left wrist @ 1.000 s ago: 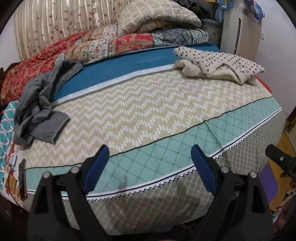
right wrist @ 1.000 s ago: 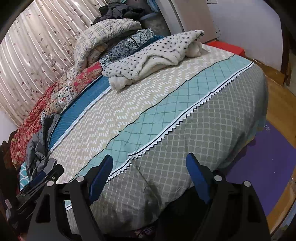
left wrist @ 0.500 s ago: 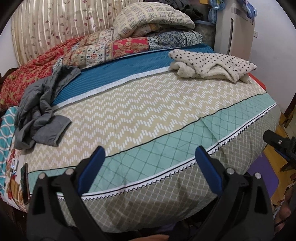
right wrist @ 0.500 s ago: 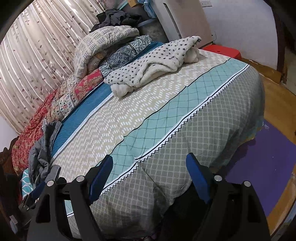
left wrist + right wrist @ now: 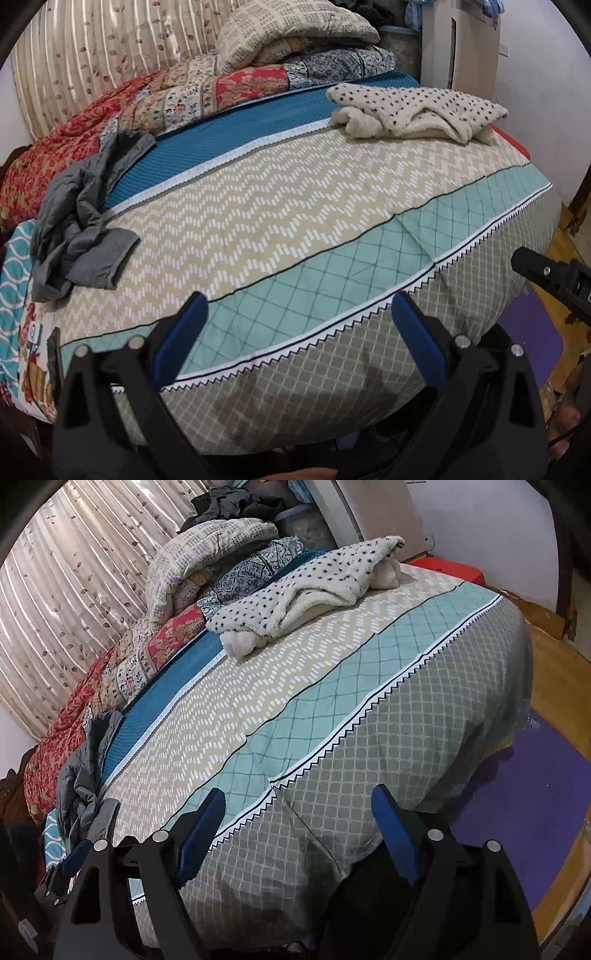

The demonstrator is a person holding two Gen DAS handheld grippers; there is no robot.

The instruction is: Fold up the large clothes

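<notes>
Both grippers, left gripper (image 5: 295, 332) and right gripper (image 5: 299, 819), hang wide open and empty off the bed's (image 5: 332, 369) near edge. Folding looks unstarted: the grey garment (image 5: 85, 225) lies crumpled by the bed's left edge, its long axis running from near edge toward the far edge. The spotted fleece garment (image 5: 413, 109) sits bunched at the far right corner, lying lengthwise along the far edge.

patterned bedspread (image 5: 280, 206), purple mat (image 5: 524, 786), curtain (image 5: 62, 602)
</notes>
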